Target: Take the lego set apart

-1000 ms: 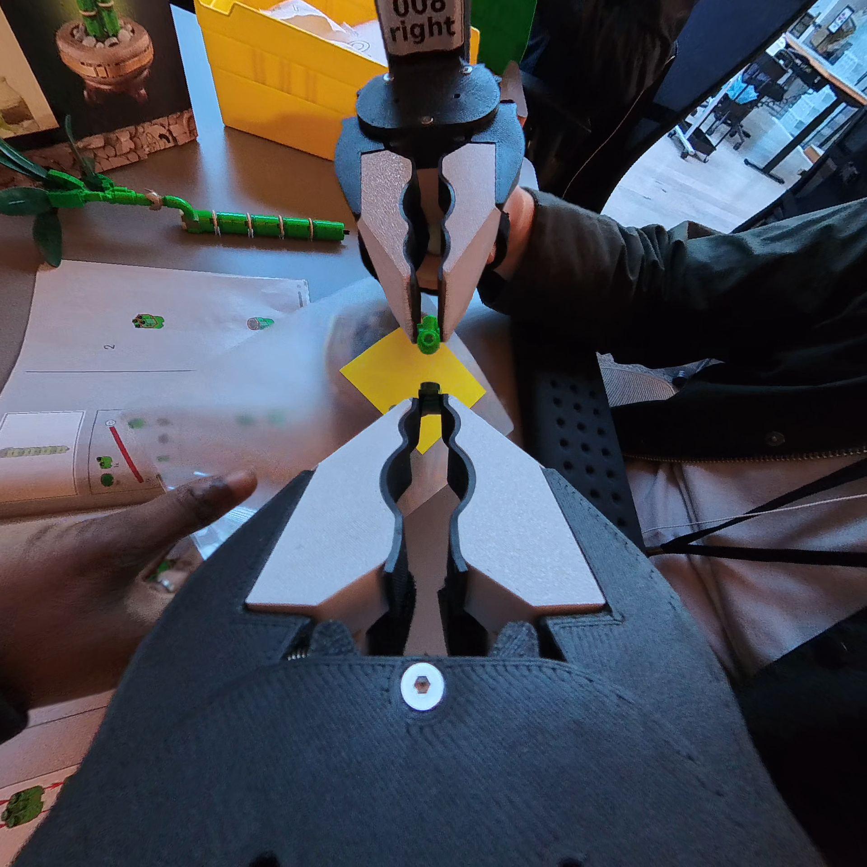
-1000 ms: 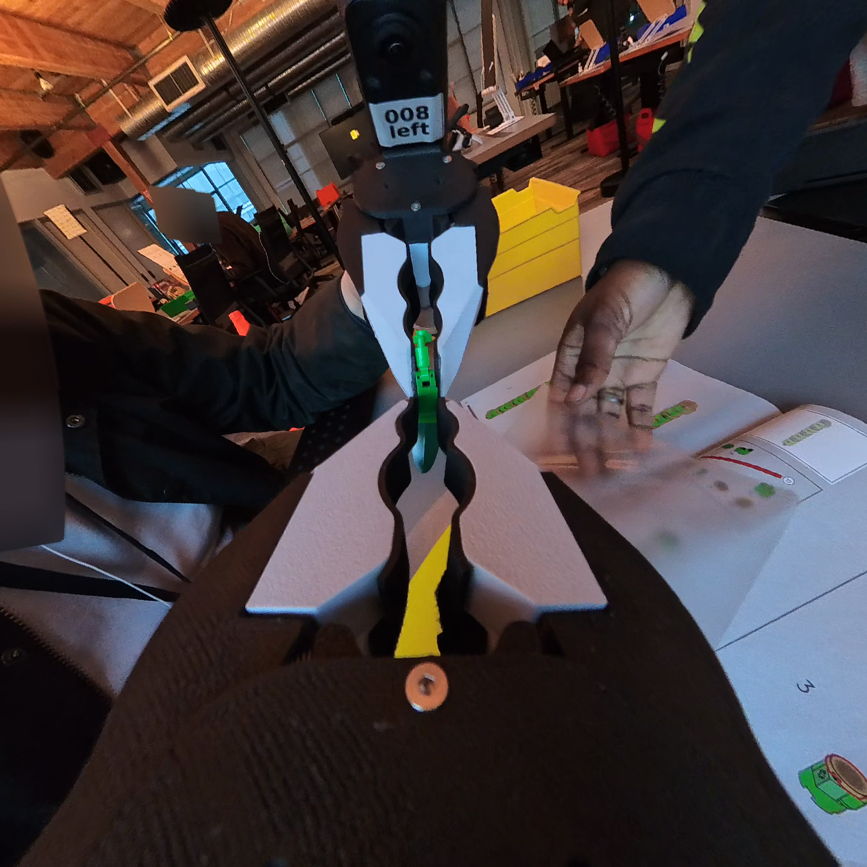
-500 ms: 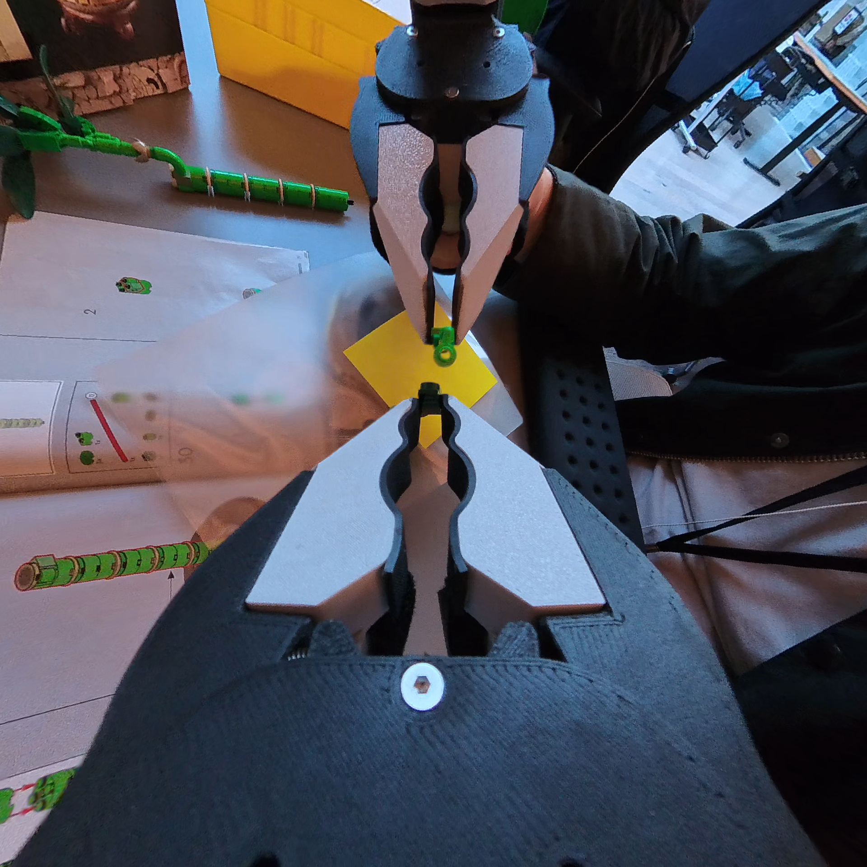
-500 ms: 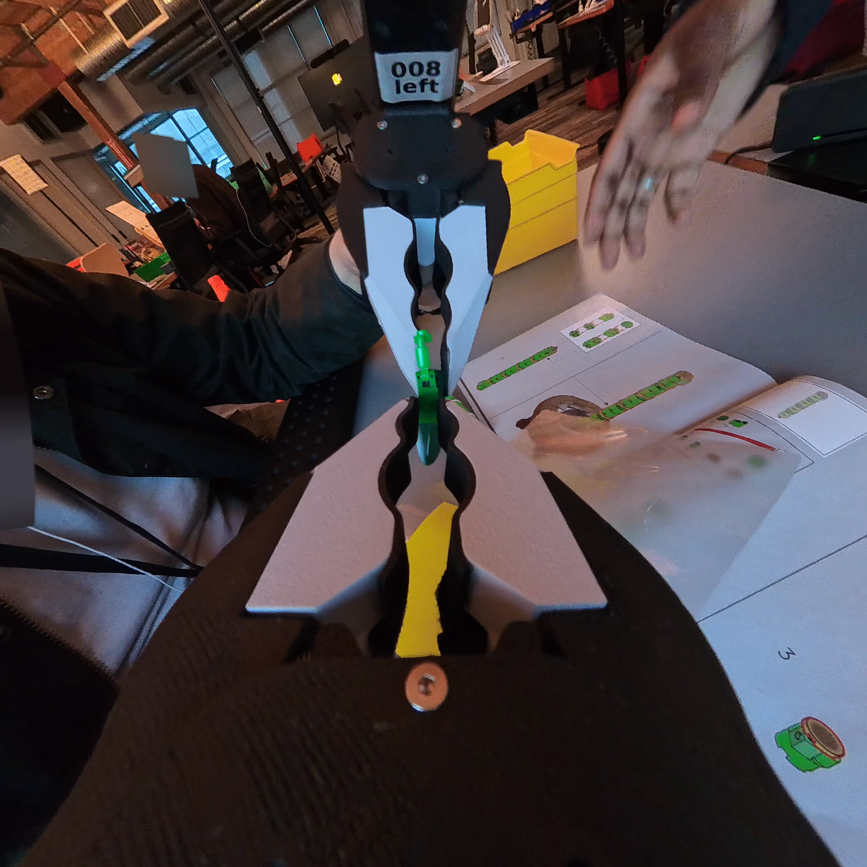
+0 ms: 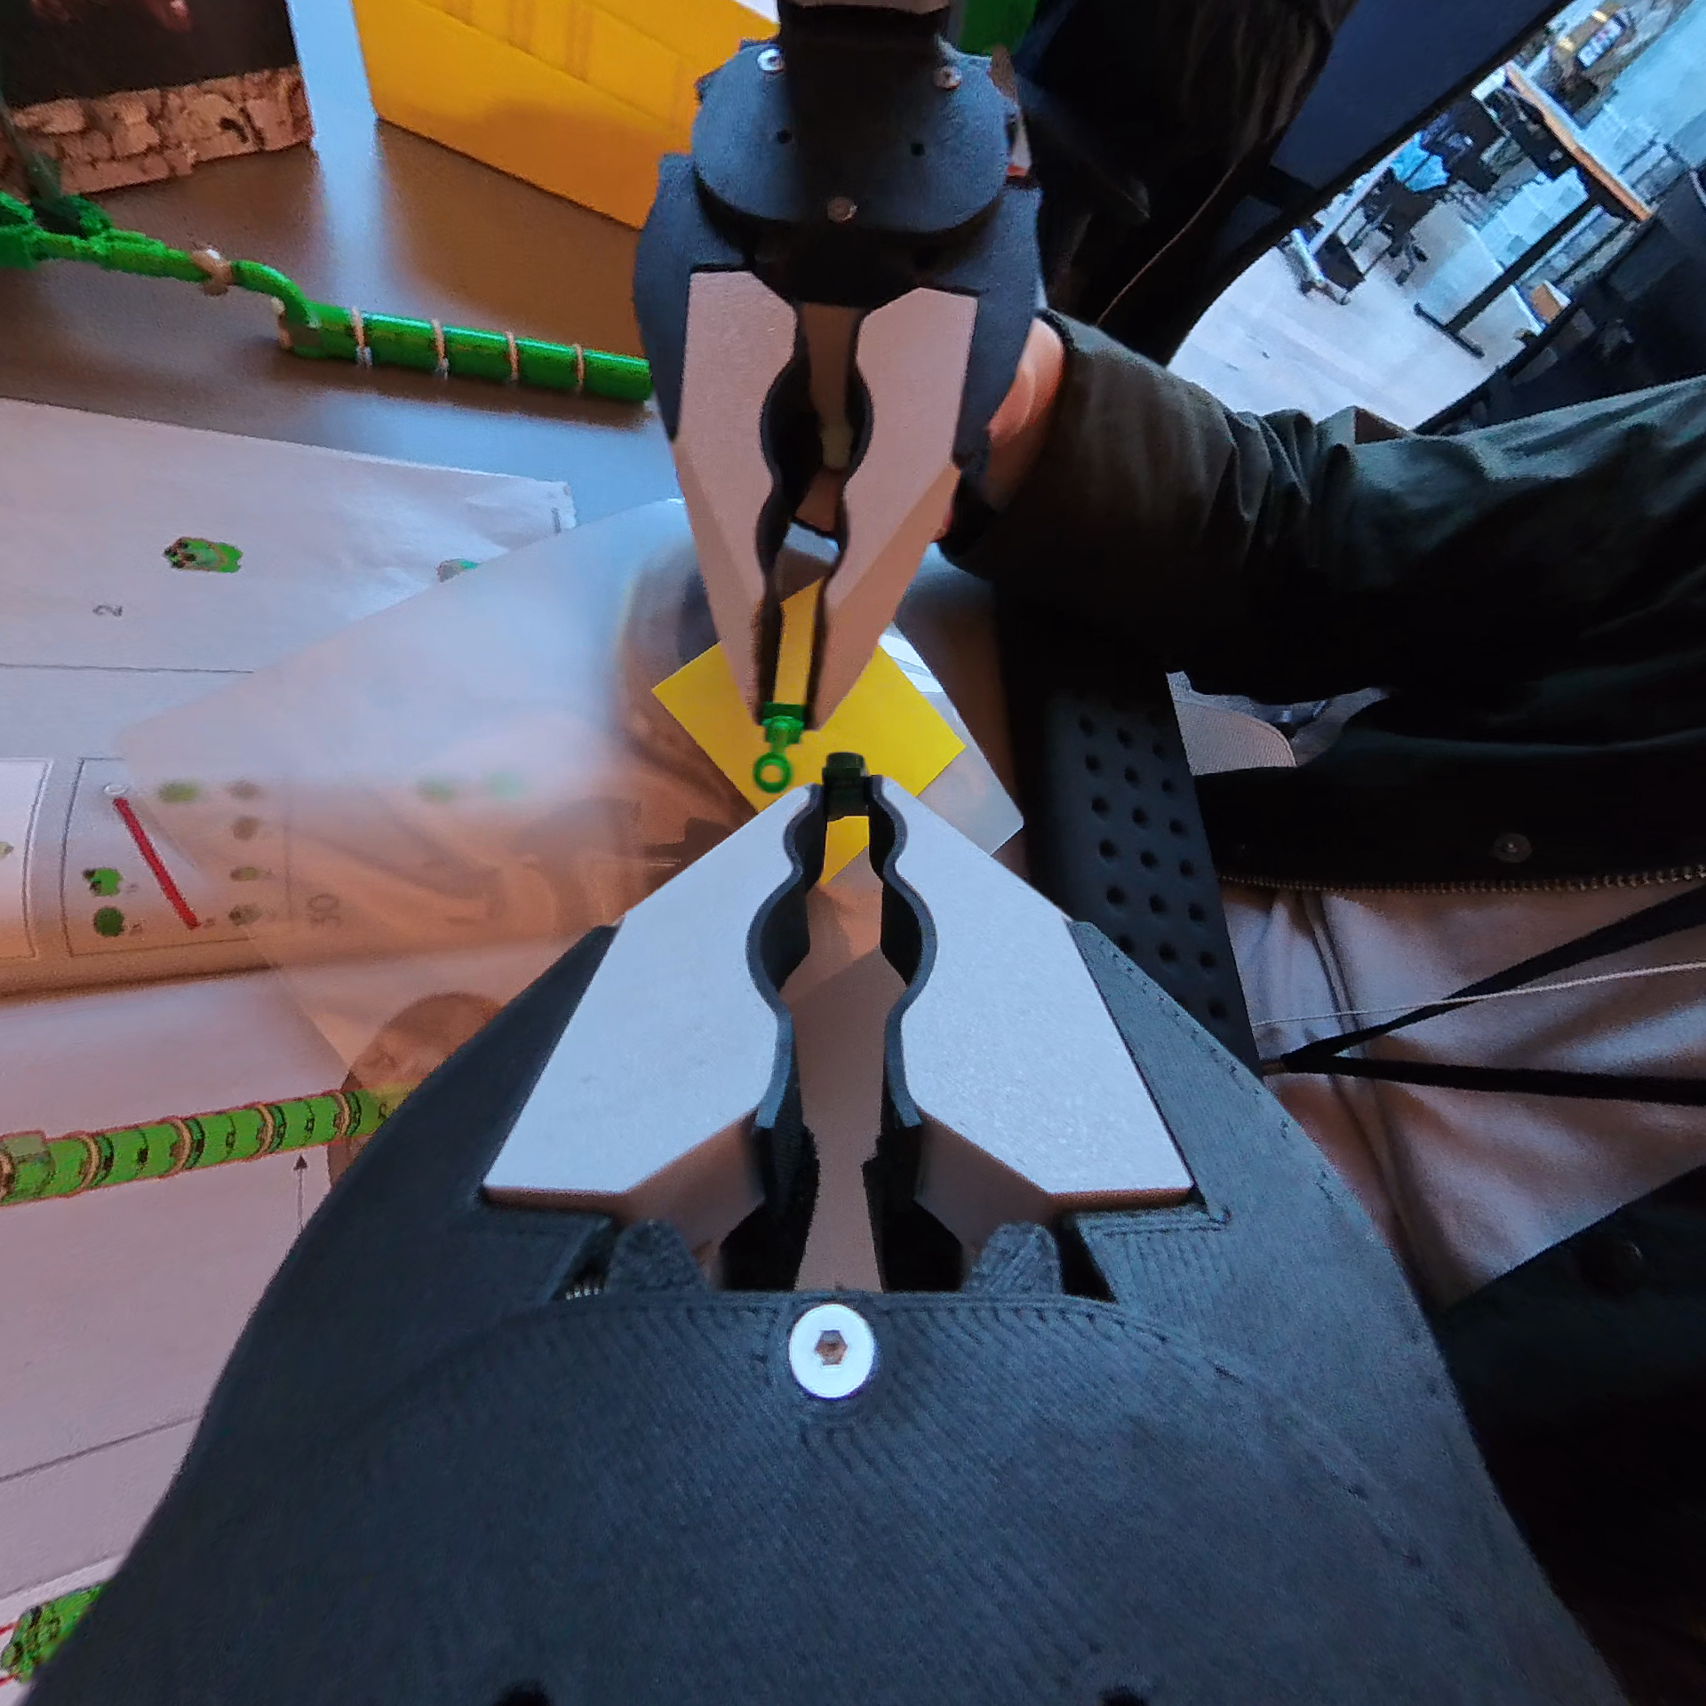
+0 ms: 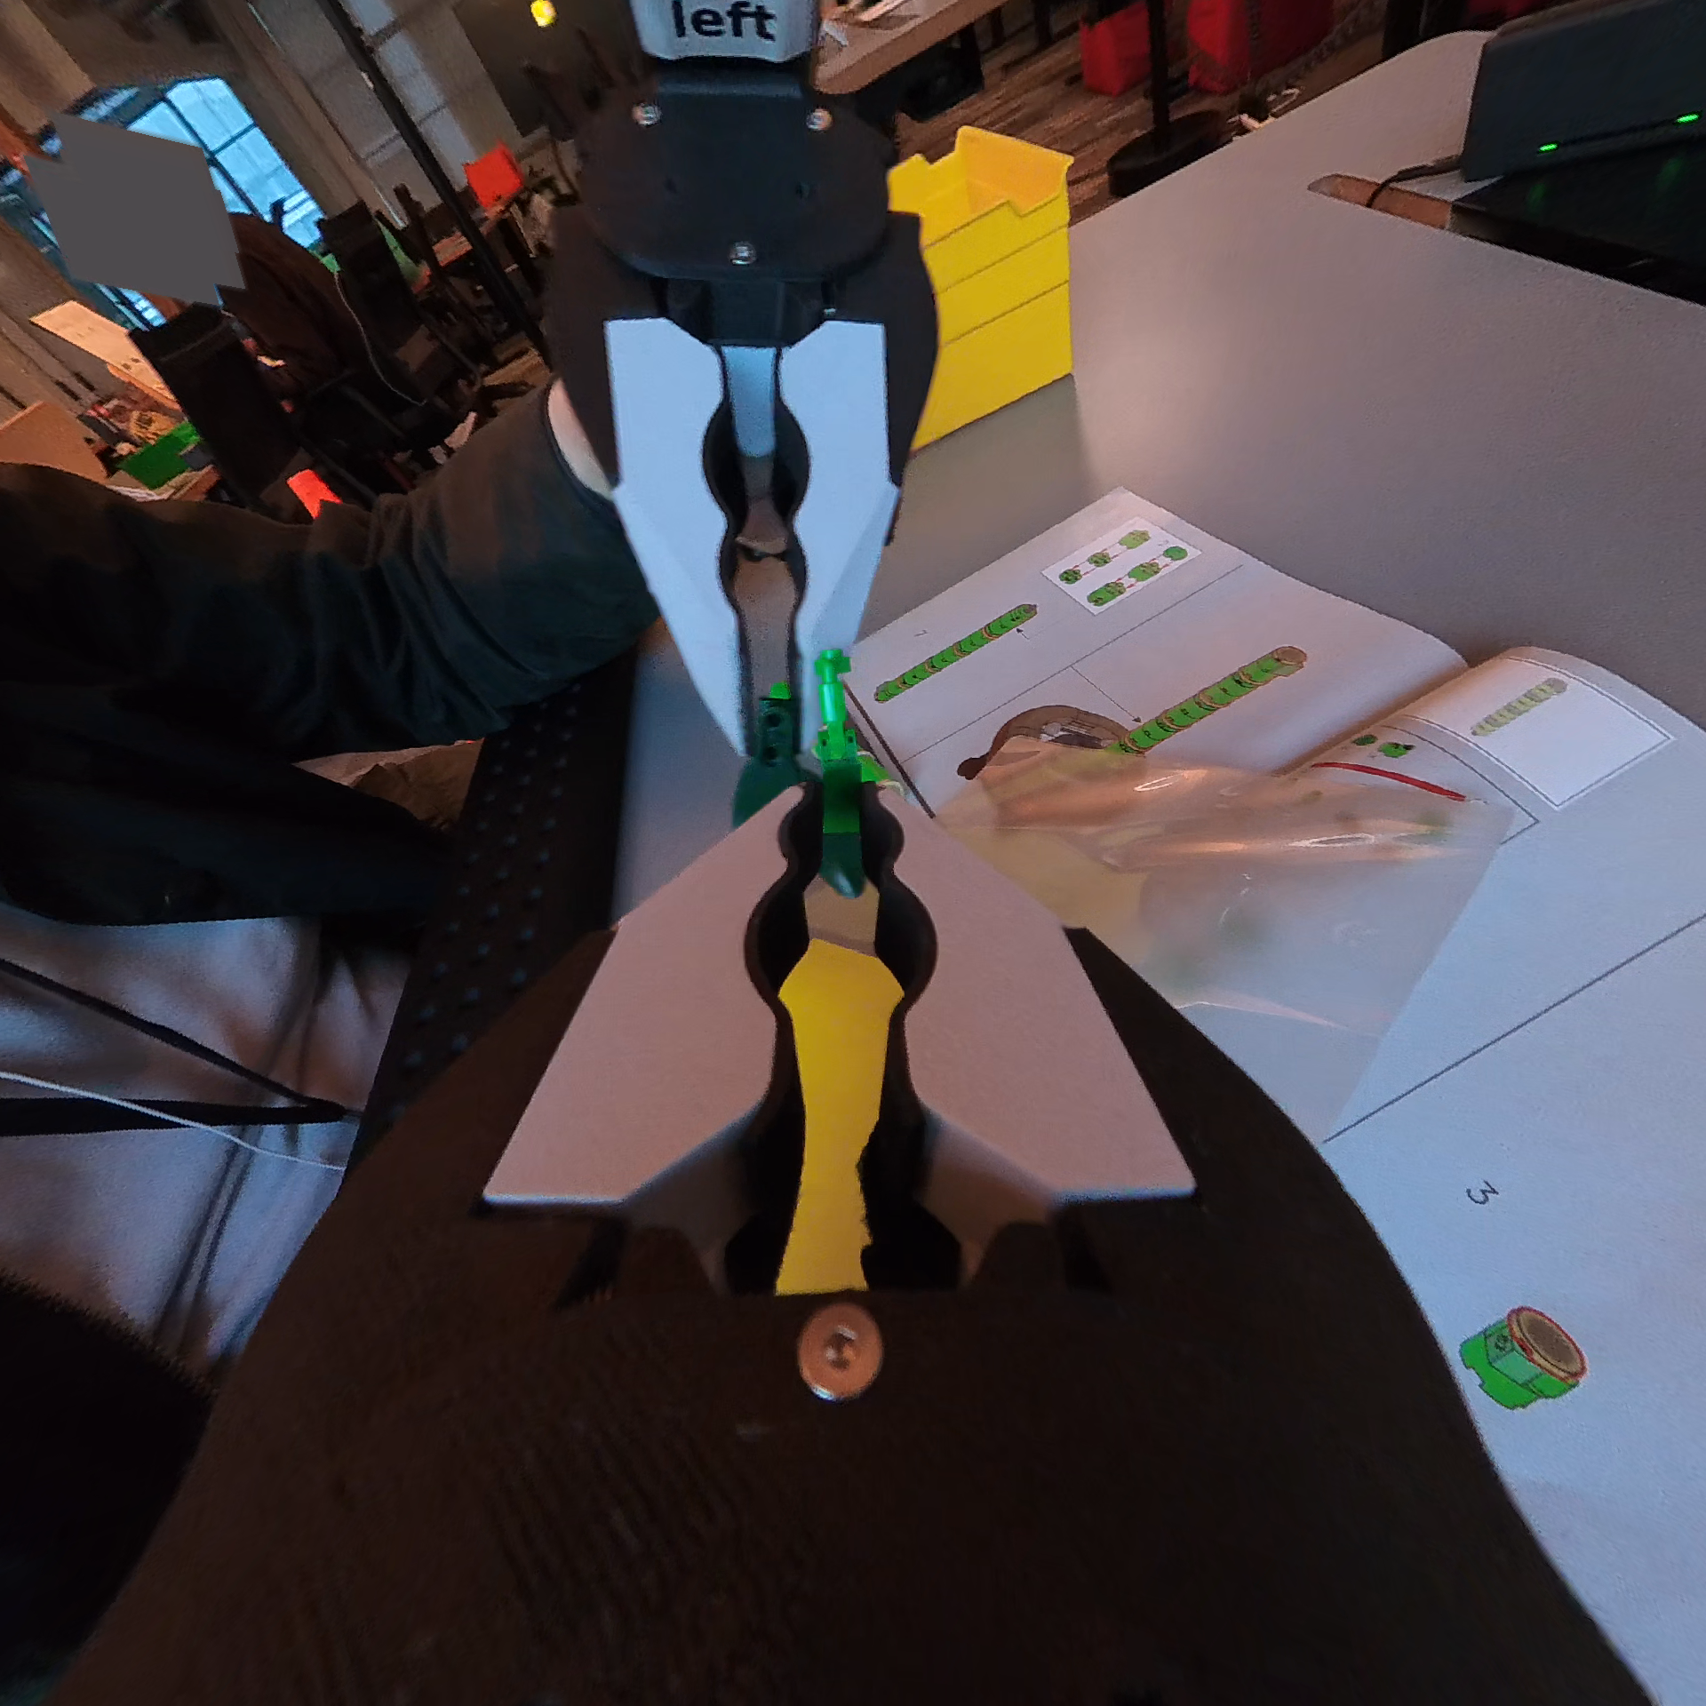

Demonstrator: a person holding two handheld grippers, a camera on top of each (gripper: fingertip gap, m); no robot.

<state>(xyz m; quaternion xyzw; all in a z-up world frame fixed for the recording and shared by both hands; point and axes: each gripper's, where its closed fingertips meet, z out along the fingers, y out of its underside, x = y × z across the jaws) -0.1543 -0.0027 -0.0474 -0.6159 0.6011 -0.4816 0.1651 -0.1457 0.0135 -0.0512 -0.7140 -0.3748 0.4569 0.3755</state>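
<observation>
Two grippers face each other tip to tip above the worktop (image 6: 1292,369) edge, each with its jaws pinched on a small green piece. In the left wrist view the left gripper (image 5: 845,794) points to 12 o'clock and clamps a dark green lego piece (image 5: 845,780) at its very tip; the right gripper (image 5: 785,711) hangs down from 12 o'clock, a dark-sleeved arm (image 5: 1292,554) leading off toward 3 o'clock, and grips a bright green lego piece (image 5: 775,752) whose ring end pokes out below. The two pieces sit just beside each other, apart, over a yellow paper square (image 5: 886,729).

In the right wrist view the left gripper (image 6: 771,729) carries a white label at its top; it bears writing. An open instruction booklet (image 6: 1200,646) with printed step numbers and pictures of green parts lies at 2 o'clock, with a clear plastic bag (image 6: 1246,849) on it. A yellow bin (image 6: 997,277) stands at 1 o'clock. A green segmented lego stem (image 5: 462,351) lies on the worktop at 10 o'clock in the left wrist view.
</observation>
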